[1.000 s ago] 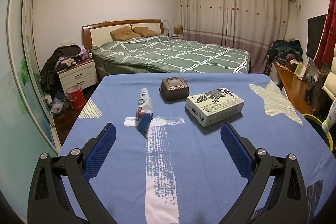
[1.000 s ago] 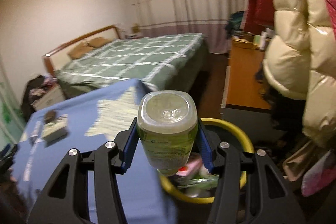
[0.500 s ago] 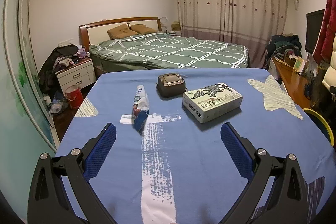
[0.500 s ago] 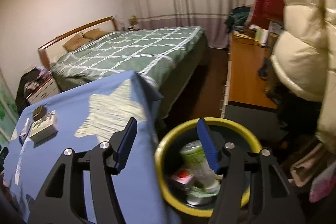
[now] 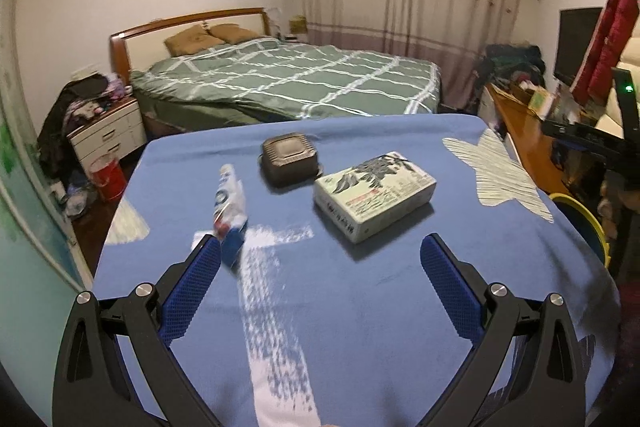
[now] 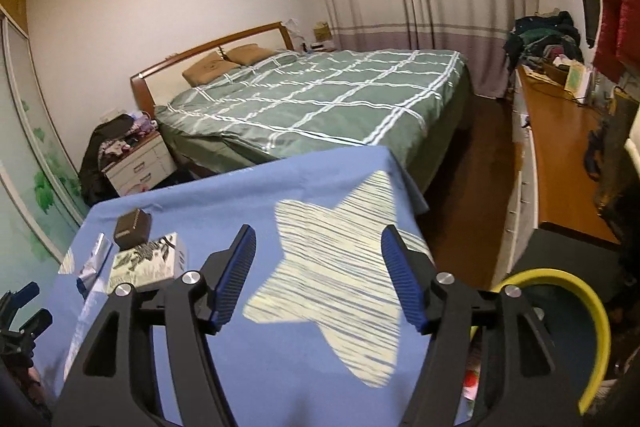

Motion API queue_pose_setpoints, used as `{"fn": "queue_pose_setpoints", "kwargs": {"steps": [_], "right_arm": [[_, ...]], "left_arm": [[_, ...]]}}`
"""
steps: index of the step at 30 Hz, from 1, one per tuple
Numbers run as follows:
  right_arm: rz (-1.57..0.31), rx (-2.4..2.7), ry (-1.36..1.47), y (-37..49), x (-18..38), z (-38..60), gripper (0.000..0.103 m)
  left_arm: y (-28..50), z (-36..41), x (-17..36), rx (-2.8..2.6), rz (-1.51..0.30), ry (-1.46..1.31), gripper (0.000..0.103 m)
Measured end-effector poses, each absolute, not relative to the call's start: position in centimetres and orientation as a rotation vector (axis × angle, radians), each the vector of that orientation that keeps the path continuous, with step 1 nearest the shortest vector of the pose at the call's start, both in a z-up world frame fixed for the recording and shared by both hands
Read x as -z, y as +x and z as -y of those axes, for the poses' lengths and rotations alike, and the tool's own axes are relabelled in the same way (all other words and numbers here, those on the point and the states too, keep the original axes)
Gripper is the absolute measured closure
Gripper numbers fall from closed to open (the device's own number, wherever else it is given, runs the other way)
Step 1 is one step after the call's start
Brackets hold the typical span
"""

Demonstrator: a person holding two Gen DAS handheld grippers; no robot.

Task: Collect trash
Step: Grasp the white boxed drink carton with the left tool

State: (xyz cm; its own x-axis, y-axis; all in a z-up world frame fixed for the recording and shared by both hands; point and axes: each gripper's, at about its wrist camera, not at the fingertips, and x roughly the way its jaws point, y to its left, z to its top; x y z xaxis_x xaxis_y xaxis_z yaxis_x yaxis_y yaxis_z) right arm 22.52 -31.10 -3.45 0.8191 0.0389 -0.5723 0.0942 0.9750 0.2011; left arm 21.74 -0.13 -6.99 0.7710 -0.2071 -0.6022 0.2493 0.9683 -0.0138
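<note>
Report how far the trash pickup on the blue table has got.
Done: the right gripper is empty, its jaws just opened, beside the yellow bin. In hand: nothing; the left gripper is open near the wrapper. Left on the table: wrapper, printed box, dark box.

My left gripper (image 5: 320,267) hangs wide and empty over the blue tablecloth (image 5: 380,307). Its left pad sits just beside a blurred wrapper (image 5: 228,203), perhaps a snack packet, near the carton (image 5: 374,195).
</note>
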Motion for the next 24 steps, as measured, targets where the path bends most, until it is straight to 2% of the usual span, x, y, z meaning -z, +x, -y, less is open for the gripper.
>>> {"fn": "queue_pose_setpoints", "kwargs": {"steps": [4, 17, 24], "right_arm": [[-0.642, 0.026, 0.227, 23.3, 4.8, 30.8, 0.037], [-0.711, 0.013, 0.261, 23.9, 7.2, 31.4, 0.035], [-0.730, -0.012, 0.256, 24.1, 7.5, 31.0, 0.035]], "left_arm": [[24.3, 2.2, 6.8, 0.347, -0.674, 0.138, 0.005], [31.9, 10.6, 8.2, 0.579, -0.753, 0.385, 0.005], [35.7, 12.6, 9.6, 0.626, -0.825, 0.496, 0.005]]}}
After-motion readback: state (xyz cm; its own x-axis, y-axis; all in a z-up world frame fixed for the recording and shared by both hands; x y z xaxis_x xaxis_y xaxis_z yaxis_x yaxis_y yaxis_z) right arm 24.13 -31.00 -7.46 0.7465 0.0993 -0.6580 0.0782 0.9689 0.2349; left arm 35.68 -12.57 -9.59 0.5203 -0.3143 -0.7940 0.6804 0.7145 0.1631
